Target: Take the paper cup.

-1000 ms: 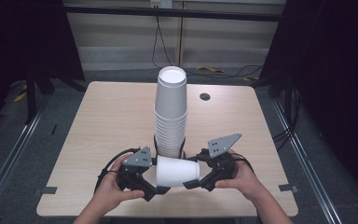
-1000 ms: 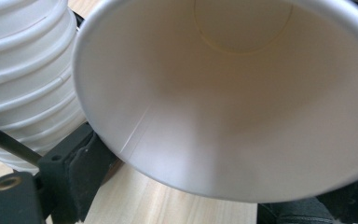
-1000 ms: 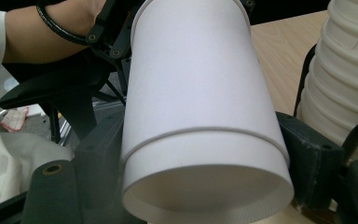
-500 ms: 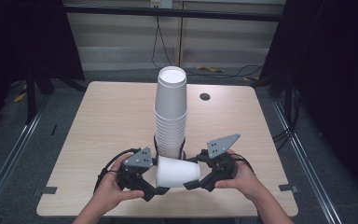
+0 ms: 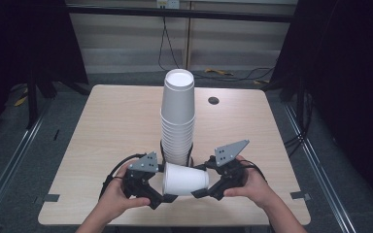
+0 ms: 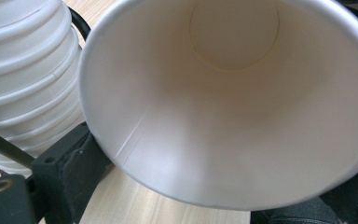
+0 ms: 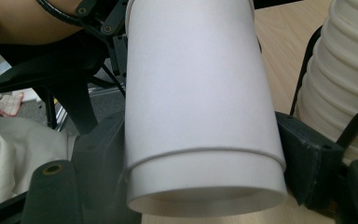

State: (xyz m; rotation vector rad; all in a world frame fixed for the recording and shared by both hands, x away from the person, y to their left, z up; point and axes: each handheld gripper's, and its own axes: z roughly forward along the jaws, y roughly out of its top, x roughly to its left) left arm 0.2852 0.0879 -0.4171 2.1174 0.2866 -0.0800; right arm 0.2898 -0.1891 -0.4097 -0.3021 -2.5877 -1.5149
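Note:
A single white paper cup [image 5: 184, 178] lies on its side just above the table's near edge, between my two grippers. My right gripper [image 5: 203, 188] is shut on its base end; in the right gripper view the jaws press both sides of the cup [image 7: 196, 93]. My left gripper [image 5: 159, 194] is at the cup's mouth, and its view looks straight into the round, unsquashed cup [image 6: 233, 107]. Its jaws have just been opening and stand beside the rim. A tall stack of upturned white cups [image 5: 177, 121] stands just behind.
The wooden table [image 5: 111, 121] has a dark round hole [image 5: 213, 100] at its far right. The cup stack [image 6: 23, 79] [image 7: 349, 74] stands very close to both grippers. Black cables trail from the grippers around its foot. Dark floor and rails surround the table.

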